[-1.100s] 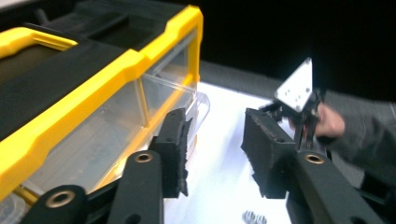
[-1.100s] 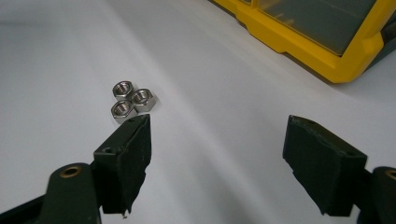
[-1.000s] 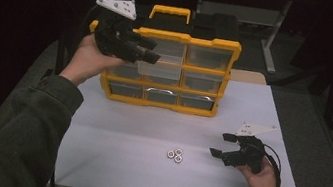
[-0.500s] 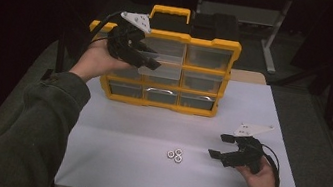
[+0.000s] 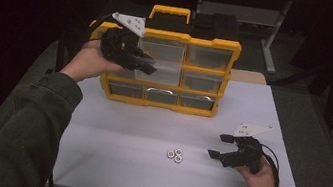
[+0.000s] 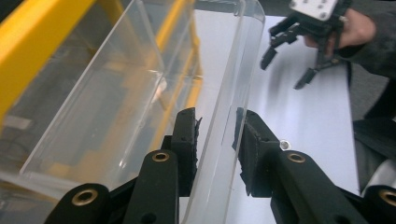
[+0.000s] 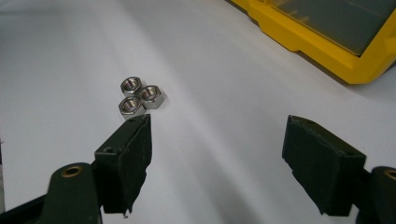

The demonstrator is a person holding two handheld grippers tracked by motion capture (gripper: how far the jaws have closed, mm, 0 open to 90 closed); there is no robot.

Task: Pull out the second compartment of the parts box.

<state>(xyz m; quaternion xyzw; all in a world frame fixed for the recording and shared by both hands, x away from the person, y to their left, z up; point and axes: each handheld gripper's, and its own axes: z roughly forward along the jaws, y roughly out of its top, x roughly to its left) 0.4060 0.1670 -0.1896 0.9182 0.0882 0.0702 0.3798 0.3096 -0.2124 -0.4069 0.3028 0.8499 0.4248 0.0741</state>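
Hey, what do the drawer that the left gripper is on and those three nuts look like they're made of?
The drawer looks like clear, glossy plastic: you see the yellow frame through its walls. The three nuts look like bright, bare metal, probably steel: silvery, shiny six-sided faces with threaded holes.

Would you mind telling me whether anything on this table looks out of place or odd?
One clear drawer sticks out of the yellow organizer, with the left gripper closed on its front wall. Three loose hex nuts lie clustered on the white table rather than in a drawer.
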